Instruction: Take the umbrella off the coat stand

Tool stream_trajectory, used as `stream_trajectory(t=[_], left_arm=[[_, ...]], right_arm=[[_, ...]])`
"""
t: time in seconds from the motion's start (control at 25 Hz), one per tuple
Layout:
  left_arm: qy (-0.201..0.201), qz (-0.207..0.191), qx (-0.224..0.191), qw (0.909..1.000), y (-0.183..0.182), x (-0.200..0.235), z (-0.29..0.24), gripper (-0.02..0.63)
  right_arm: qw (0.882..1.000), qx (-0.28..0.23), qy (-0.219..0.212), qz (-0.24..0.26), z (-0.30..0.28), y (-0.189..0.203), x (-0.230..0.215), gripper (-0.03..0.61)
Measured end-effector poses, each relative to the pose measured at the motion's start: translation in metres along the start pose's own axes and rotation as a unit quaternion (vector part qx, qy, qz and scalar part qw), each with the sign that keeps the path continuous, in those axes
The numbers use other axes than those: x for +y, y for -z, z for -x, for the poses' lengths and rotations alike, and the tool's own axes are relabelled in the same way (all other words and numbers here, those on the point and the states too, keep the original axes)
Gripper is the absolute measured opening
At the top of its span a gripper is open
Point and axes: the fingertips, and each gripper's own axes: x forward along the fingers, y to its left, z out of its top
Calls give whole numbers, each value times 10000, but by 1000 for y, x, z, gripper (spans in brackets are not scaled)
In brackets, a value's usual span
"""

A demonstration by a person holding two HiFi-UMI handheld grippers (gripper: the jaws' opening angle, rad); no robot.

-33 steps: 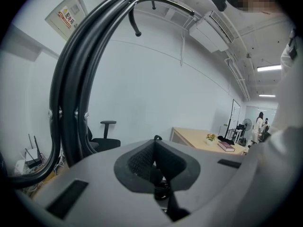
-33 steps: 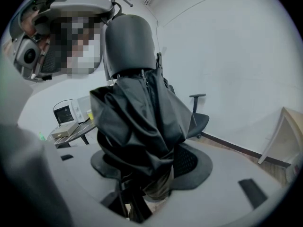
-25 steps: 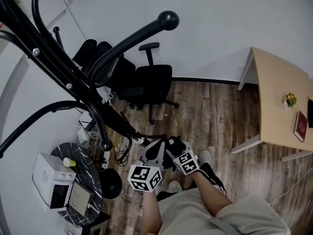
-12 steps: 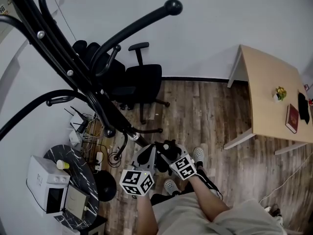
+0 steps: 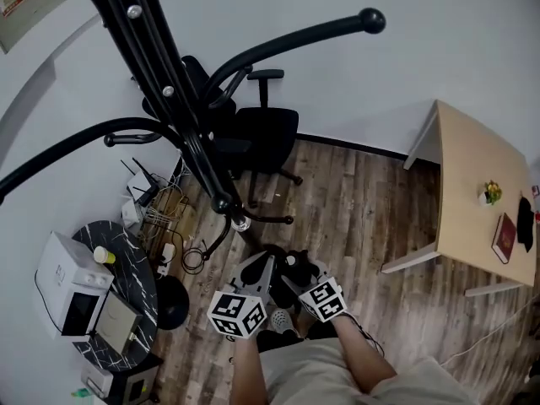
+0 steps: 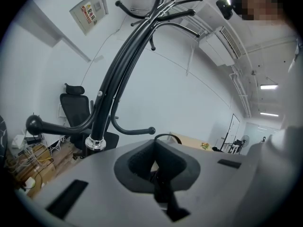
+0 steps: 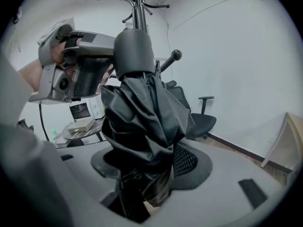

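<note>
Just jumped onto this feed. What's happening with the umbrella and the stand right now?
A person works with a gripper in each hand. The right gripper is clamped on a folded black umbrella, held low in front of the person and hanging on none of the coat stand hooks. The left gripper is shut and sits close beside the umbrella's far end. Whether it pinches anything is unclear.

Office chair [image 5: 263, 137], desk [image 5: 469, 175], microwave [image 5: 66, 283]

Folded black umbrella [image 7: 142, 122], off coat stand [image 5: 169, 92]
</note>
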Motion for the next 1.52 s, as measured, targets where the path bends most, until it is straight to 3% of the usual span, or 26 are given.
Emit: stream_trajectory(t=[0.28, 0.84, 1.08, 1.52], left_arm=[[-172, 177, -243, 9994, -12, -33, -4, 20], [-616, -275, -334, 9972, -21, -89, -3, 20], [-832, -411, -348, 9951, -16, -114, 3, 20], [-997, -292, -522, 9932, 12, -159, 20, 20]], right_arm=[[9997, 20, -231, 0, 25, 2, -16, 259], [9986, -2, -520, 122, 66, 6, -27, 259], [9979, -128, -618, 139, 89, 9, -25, 259], [9968, -201, -765, 101, 135, 42, -12, 259]])
